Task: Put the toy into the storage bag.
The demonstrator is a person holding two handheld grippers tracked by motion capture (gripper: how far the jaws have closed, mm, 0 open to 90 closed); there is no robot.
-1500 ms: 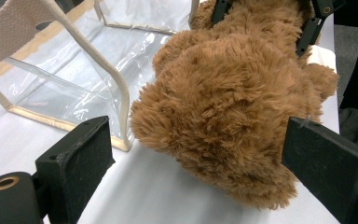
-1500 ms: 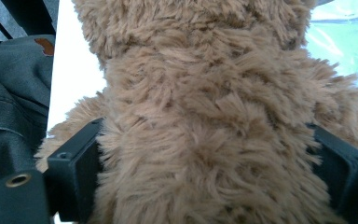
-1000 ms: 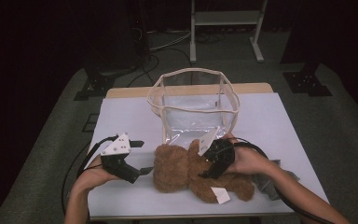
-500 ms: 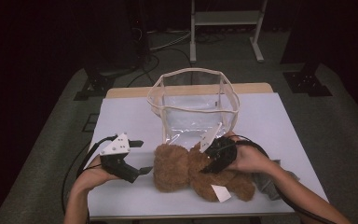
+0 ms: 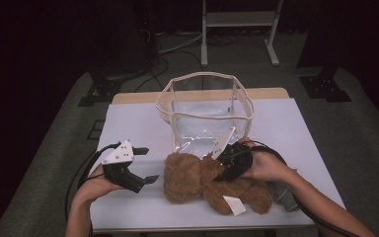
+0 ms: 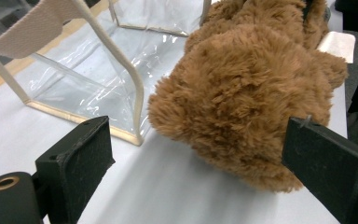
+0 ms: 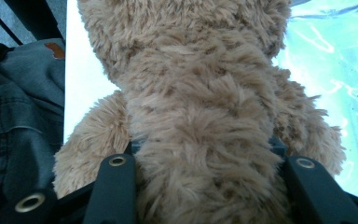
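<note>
A brown teddy bear point(image 5: 192, 177) lies on the white table point(image 5: 128, 123) in front of a clear plastic bag point(image 5: 177, 91) that stands open. My right gripper point(image 5: 223, 168) comes in from the right. Its jaws have just been closing and now press the bear's body point(image 7: 205, 116) from both sides, so the right gripper point(image 7: 205, 154) is shut on it. My left gripper point(image 5: 150, 164) rests left of the bear's head, apart from it. In the left gripper view this gripper point(image 6: 198, 135) stands open, with the furry head point(image 6: 251, 93) just beyond its jaws.
Grey denim cloth point(image 5: 281, 192) lies at the bear's right end, under my right forearm. A white tag point(image 5: 234, 205) sticks out of the bear near the front edge. A metal stand point(image 5: 237, 19) rises behind the table.
The right gripper has shifted slightly on the bear's body, and its white plate now shows tilted toward the bag. The left gripper and the bear have stayed where they were.
</note>
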